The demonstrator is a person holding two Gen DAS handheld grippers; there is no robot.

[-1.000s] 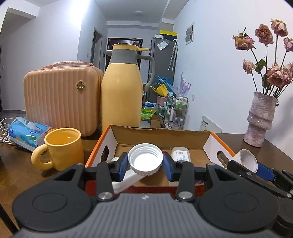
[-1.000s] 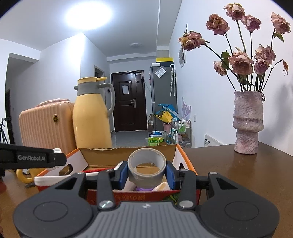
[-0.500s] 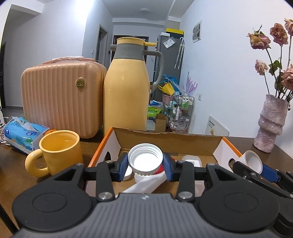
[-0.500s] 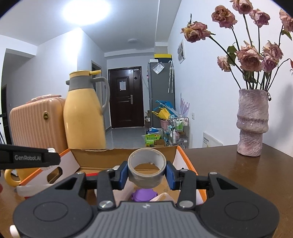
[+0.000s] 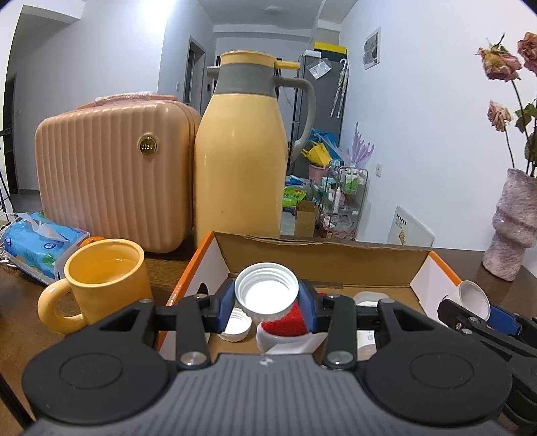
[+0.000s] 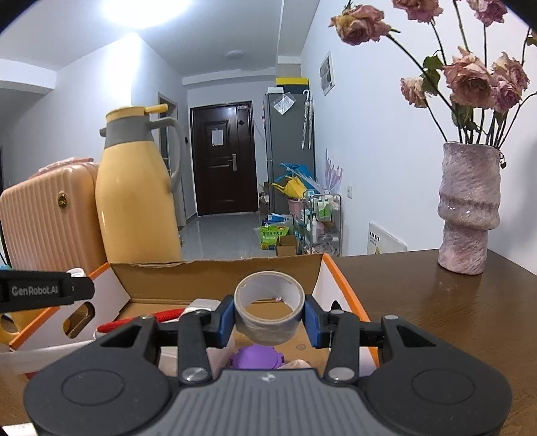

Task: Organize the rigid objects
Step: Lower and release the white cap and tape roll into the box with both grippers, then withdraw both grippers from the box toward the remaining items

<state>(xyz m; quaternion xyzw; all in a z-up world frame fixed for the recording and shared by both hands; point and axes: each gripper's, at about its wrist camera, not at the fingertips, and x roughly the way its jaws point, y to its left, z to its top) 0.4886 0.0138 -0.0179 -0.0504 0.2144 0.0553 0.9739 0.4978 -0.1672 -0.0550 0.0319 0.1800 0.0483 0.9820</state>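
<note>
A: What is showing behind the table point(image 6: 453, 308)?
B: White walls point(image 6: 376, 141) are running down a narrow hall to a dark door point(image 6: 221, 161), and a paper is hanging on it.
A: And the light?
B: A ceiling lamp point(image 6: 147, 10) is glaring white overhead, washing out the ceiling around it.
A: Anything by the door?
B: A grey fridge point(image 6: 288, 147) is standing to its right, with a yellow box point(image 6: 292, 80) sitting on top. A wire rack point(image 6: 324, 218) of bottles is standing near it, and bags are lying on the grey tiled floor point(image 6: 228, 234).
A: The table?
B: Dark wood, and it is reflecting the light.
</note>
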